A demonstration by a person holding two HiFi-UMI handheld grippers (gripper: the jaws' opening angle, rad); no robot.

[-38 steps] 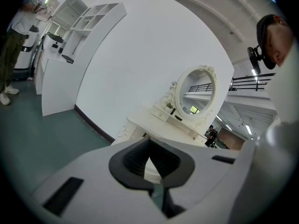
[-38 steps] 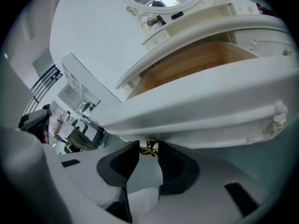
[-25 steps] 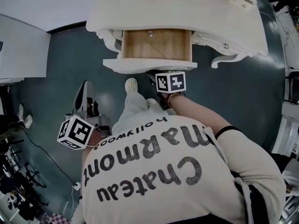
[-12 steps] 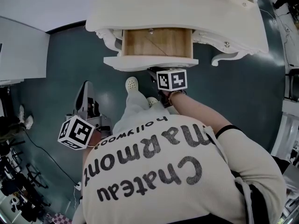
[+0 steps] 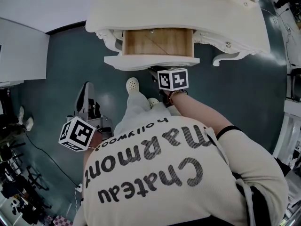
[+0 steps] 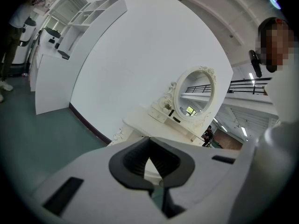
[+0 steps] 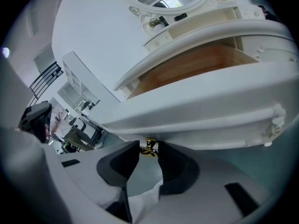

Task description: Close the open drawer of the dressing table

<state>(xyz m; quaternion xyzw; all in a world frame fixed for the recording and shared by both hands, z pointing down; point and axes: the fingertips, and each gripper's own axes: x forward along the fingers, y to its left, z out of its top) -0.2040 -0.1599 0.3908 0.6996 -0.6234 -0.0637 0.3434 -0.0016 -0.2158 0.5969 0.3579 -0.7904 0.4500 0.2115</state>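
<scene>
The cream dressing table (image 5: 178,8) stands at the top of the head view. Its drawer (image 5: 157,42) is pulled out, showing a wooden bottom behind the white drawer front (image 5: 150,61). My right gripper (image 7: 148,149) reaches under that front, and its marker cube (image 5: 172,80) sits just below it. Its pads (image 7: 127,158) are shut on the small gold knob (image 7: 149,147) from both sides. My left gripper (image 6: 149,143) is shut on nothing and hangs low at my left side, far from the table, its cube (image 5: 75,133) beside my shirt. It looks toward the table's oval mirror (image 6: 196,90).
A dark stand (image 5: 87,102) rises from the teal floor beside my left leg, and my white shoe (image 5: 132,85) is just short of the drawer. A white cabinet (image 5: 19,51) stands at the left, cables lie at lower left, and a white rack (image 5: 292,126) lines the right edge.
The drawer front has slid slightly in toward the table, so less wood shows. The right gripper's cube moved with it. The left gripper stayed put.
</scene>
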